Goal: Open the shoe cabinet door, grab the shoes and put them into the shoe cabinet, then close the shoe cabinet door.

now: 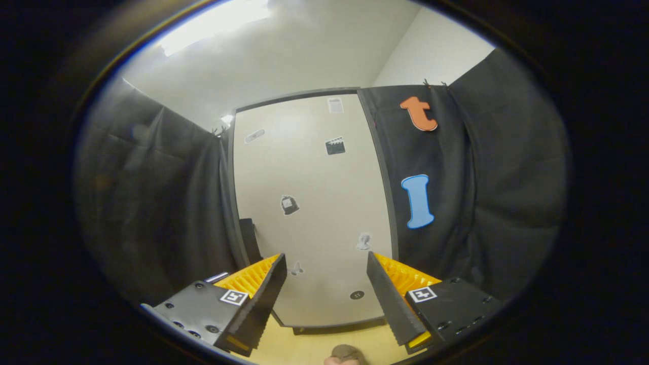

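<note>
The gripper [324,299], with its black ribbed pads backed by orange-yellow plastic, stands wide apart and holds nothing; one finger [258,299] and the other frame a broad gap that looks straight at the tall cream-white shoe cabinet door with a dark grey frame [309,203]. The door is shut as far as can be told, and it rises just beyond the fingers from the pale yellow floor [309,347]. A narrow black handle-like piece [249,238] sits at the door's edge, beyond the finger on that side and outside the gap, so closing from this pose would likely catch nothing. Small grey stickers [289,205] dot the panel, and a dark round spot [357,294] lies low on it near the other finger; taking one of these for the grip point would be a mistake. If the black piece is the handle, a shallow pinch could slip off as the door swings. A rounded brownish thing, perhaps a shoe toe [346,354], lies on the floor below the fingers, where the opening door may knock it. Black cloth [152,203] hangs close beside the handle edge and could snag.
</note>
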{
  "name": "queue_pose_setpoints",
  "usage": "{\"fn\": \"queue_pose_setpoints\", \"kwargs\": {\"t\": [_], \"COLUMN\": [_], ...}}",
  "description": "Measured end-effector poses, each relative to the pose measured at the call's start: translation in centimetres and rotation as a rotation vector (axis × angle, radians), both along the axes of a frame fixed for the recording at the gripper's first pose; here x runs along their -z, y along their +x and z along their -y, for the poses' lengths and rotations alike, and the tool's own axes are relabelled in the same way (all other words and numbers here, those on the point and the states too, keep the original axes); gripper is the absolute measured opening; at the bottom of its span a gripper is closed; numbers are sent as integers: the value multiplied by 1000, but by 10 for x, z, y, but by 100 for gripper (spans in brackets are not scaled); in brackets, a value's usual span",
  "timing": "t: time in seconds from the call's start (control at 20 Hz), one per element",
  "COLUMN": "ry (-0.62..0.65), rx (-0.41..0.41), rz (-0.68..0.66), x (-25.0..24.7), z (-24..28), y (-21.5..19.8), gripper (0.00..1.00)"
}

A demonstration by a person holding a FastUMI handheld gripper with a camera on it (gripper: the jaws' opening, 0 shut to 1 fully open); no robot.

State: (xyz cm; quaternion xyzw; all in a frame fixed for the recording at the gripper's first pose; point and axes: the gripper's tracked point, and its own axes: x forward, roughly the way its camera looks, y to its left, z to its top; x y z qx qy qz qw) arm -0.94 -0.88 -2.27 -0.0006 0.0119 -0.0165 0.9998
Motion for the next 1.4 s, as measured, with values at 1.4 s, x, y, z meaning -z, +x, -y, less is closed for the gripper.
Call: {"fn": "queue_pose_setpoints", "kwargs": {"t": [1.4], "ry": [-148], "rx": [-129], "rz": [-18], "x": [48], "z": [-146], "y": [122], "gripper": [100]}}
